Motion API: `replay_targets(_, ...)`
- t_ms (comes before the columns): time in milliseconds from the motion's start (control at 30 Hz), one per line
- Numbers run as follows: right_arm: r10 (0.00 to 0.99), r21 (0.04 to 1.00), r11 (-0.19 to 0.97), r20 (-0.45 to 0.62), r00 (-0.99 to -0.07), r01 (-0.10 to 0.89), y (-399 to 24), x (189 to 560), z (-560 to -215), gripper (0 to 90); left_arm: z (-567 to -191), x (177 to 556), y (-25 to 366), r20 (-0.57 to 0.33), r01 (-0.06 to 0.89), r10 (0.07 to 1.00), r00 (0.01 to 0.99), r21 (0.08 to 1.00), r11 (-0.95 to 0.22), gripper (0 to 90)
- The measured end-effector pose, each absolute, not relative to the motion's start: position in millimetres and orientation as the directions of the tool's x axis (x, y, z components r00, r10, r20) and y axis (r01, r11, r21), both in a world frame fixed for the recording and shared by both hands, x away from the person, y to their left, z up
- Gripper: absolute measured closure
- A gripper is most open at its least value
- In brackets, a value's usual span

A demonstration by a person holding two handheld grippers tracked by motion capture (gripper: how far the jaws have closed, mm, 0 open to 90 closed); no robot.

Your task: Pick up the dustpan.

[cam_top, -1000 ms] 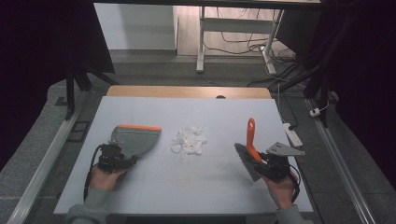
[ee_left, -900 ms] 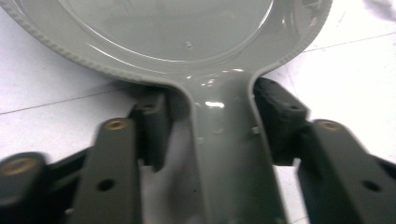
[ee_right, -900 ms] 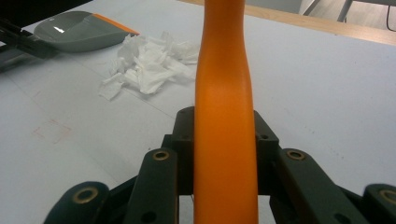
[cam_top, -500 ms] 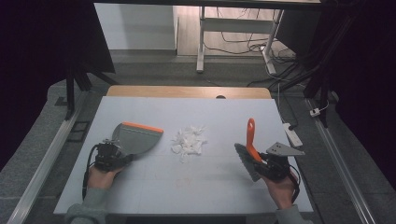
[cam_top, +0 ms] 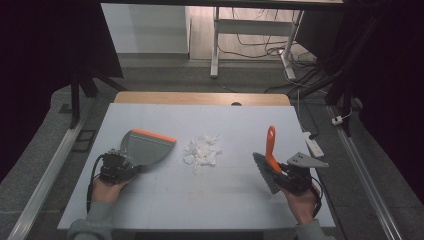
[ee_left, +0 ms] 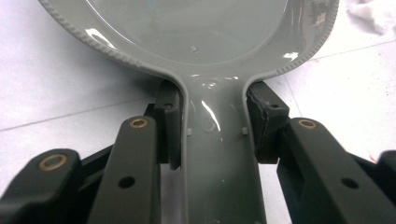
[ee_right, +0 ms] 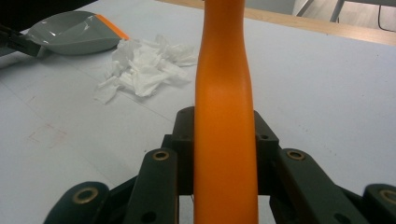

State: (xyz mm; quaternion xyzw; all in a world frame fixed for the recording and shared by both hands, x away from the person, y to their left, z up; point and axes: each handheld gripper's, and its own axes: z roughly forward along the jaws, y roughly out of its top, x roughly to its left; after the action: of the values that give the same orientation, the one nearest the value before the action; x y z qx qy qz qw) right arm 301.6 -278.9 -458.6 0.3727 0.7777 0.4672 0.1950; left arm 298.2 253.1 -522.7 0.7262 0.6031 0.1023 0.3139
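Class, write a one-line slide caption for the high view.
Left gripper holds a grey dustpan, right gripper an orange-handled brush, paper scraps between them.

Dustpan (ee_left: 196, 42) front cut off by top edge, left gripper view; brush (ee_right: 224, 116) bristles hidden, right gripper view.

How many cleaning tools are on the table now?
2. The dustpan lies left of the paper scraps, held by the left gripper; the brush is right of them, in the right gripper.
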Motion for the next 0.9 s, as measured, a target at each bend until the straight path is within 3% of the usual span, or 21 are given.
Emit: replay_targets(900, 0.765, 0.880, 0.248, 0.077, -0.639, 0.404, -282.6, 307.5, -457.6, 69.8, -491.5, 276.7, 278.7, -0.283, 0.704, 0.882, 0.378, 0.706, -0.075, 61.5)
